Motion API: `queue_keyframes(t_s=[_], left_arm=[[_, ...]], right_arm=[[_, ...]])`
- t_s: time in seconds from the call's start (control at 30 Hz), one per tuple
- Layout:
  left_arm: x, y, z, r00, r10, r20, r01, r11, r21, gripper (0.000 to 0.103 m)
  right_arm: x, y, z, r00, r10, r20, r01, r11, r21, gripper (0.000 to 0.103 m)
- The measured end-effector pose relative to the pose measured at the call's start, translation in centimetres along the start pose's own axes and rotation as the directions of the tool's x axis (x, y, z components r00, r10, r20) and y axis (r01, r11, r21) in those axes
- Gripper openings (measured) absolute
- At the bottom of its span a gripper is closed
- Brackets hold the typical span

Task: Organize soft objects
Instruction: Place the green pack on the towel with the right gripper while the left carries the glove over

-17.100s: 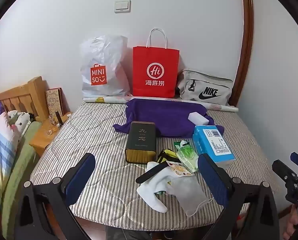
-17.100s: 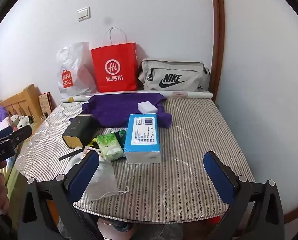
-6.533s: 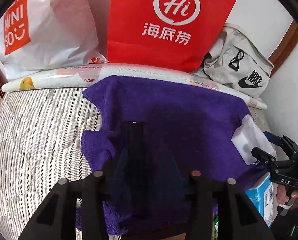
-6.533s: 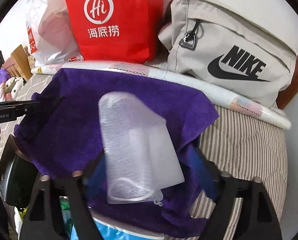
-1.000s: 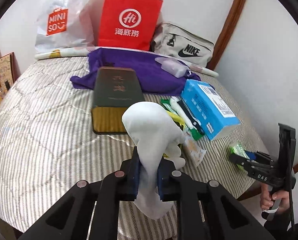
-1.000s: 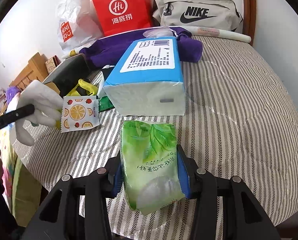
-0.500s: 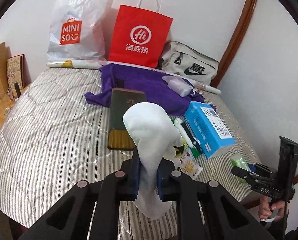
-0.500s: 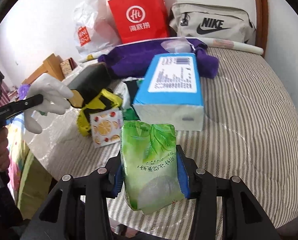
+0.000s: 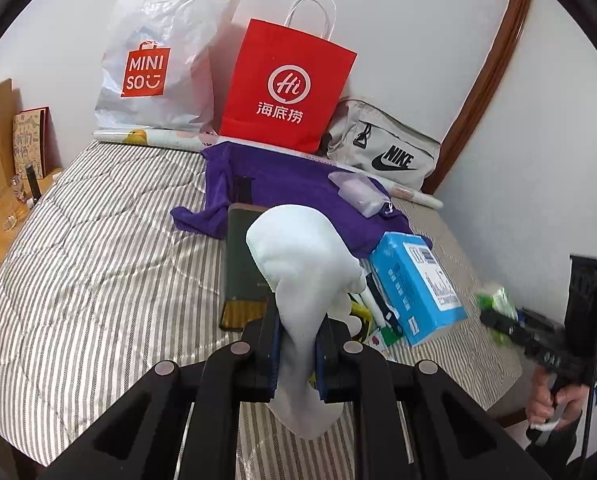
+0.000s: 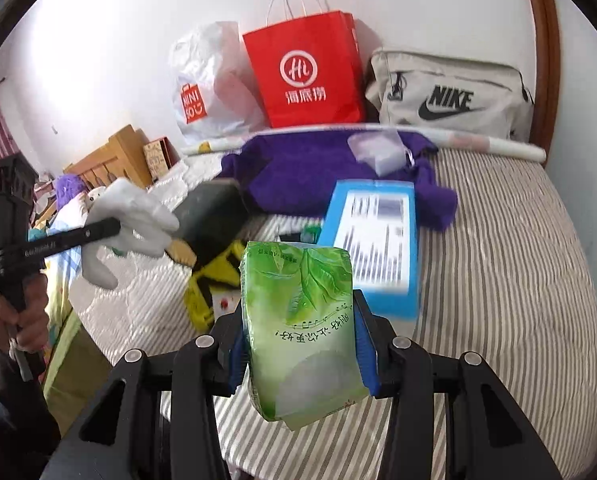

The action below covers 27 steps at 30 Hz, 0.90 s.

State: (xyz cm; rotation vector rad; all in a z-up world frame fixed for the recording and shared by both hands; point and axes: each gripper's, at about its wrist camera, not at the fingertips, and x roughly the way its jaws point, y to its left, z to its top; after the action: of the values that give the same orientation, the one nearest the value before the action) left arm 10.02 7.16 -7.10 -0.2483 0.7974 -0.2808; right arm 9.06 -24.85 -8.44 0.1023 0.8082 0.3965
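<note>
Above the striped bed (image 9: 98,264), left fingers (image 9: 272,344) pinch a white sock (image 9: 302,280), right fingers (image 10: 364,344) clamp a green tissue pack (image 10: 302,320).

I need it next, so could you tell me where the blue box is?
The blue box lies on the bed, right of centre, just in front of the purple cloth.

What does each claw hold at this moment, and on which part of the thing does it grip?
The left claw pinches a white sock near its lower end. The right claw clamps a green tissue pack by its two sides, around the lower half.
</note>
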Motion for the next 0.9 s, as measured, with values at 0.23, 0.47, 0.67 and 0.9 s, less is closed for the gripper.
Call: queue_keyframes(t_s=[0.23, 0.47, 0.67, 0.9], left_arm=[[0.2, 0.7, 0.9, 1.0, 0.003, 0.002, -0.003, 1.0, -0.023, 0.013], [0.9, 1.3, 2.7, 0.999, 0.035, 0.008, -0.035, 0.999, -0.032, 0.013], [2.8, 1.4, 5.0, 1.0, 0.015, -0.013, -0.016, 0.998, -0.057, 0.013], [4.0, 1.2, 6.8, 1.0, 0.021, -0.018, -0.022, 0.999, -0.045, 0.013]], right_arm=[[3.2, -2.4, 6.1, 0.999, -0.024, 0.024, 0.024, 1.0, -0.001, 0.045], [6.8, -4.2, 10.2, 0.998, -0.066, 0.015, 0.066, 0.998, -0.006, 0.045], [10.5, -5.7, 12.2, 0.996, -0.077, -0.038, 0.077, 0.997, 0.002, 0.045], [14.4, -7.0, 13.8, 0.993, -0.079, -0.083, 0.079, 0.997, -0.003, 0.045]])
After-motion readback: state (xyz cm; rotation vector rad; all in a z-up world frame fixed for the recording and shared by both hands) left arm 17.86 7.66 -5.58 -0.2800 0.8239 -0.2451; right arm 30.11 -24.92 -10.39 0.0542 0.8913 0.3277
